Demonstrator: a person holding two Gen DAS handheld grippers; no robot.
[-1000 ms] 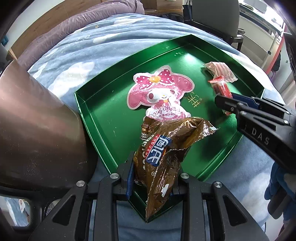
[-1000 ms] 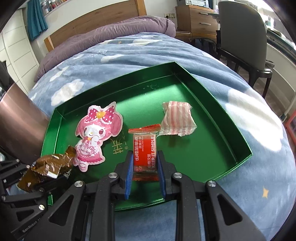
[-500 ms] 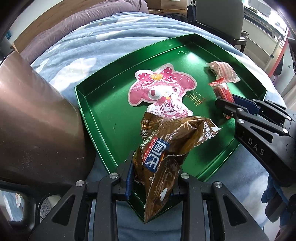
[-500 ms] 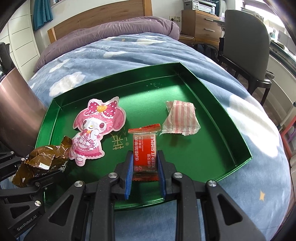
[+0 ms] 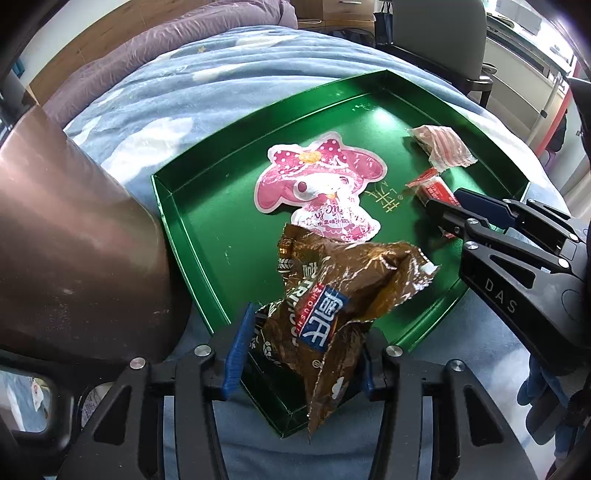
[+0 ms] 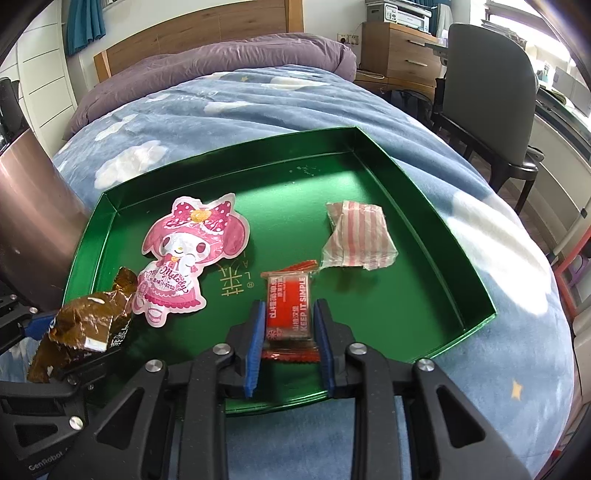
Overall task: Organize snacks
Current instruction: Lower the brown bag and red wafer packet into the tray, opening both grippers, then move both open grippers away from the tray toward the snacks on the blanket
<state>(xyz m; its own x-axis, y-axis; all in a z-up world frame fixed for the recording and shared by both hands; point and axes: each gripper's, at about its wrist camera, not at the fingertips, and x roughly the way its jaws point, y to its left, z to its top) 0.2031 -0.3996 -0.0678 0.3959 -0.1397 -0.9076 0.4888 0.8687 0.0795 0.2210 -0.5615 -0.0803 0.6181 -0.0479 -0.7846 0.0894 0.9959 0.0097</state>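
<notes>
I am working over a bed [image 6: 258, 110] that is wearing a blue cover with white clouds, and a green tray [image 6: 424, 206] is lying on it. A purple duvet [image 6: 221, 62] is bunching at the far end against a wooden headboard [image 6: 192, 37]. Off to the right a grey chair [image 6: 487, 92] is standing beside a wooden drawer unit [image 6: 399, 51], and a teal curtain [image 6: 85, 22] is hanging at the upper left. A brown, glossy surface [image 5: 66, 229] is filling the left of my left view; I cannot tell what it is.

My left tool [image 5: 301, 343] is opening its jaws, with the crumpled brown snack bag [image 5: 332, 291] sitting between them over the near left corner of the tray; the pads seem to be just clearing the bag, though the crinkled foil is hiding the contact. My right tool [image 6: 290, 339] is opening too, and the red snack packet [image 6: 290, 306] is lying flat on the tray floor between the blue pads, with a gap showing on each side.

Farther in, a pink cartoon-character pouch [image 6: 188, 258] is lying flat at the tray's left, and a pink-striped wrapper [image 6: 358, 236] is resting at the right, just beyond the red packet.
</notes>
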